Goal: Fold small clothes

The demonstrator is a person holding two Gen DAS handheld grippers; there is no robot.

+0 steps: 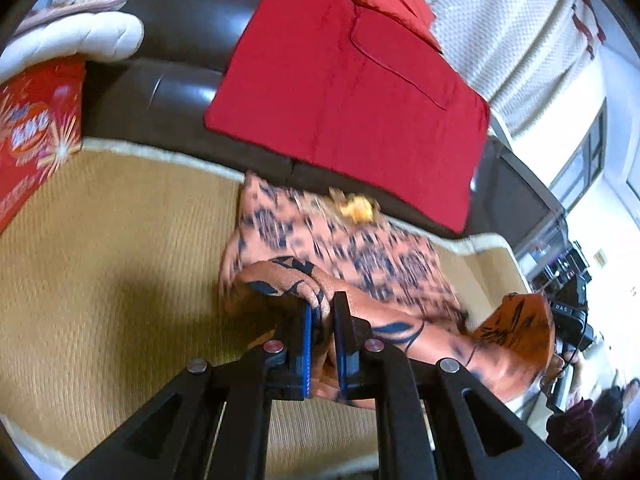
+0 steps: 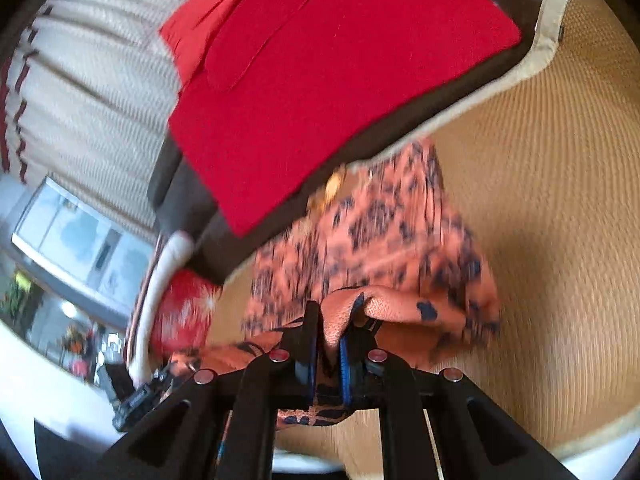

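You have the woven mat [image 1: 100, 240] across the lower half, the dark sofa [image 1: 180, 40] at twelve o'clock, and a red printed box [image 1: 36, 132] at nine o'clock

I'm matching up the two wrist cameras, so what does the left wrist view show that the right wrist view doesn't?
Only the left wrist view shows the left tool clamping the orange patterned garment. Only the right wrist view shows the right tool gripping that garment's other end. Both share the folded red cloth on the dark sofa and the tan woven mat.
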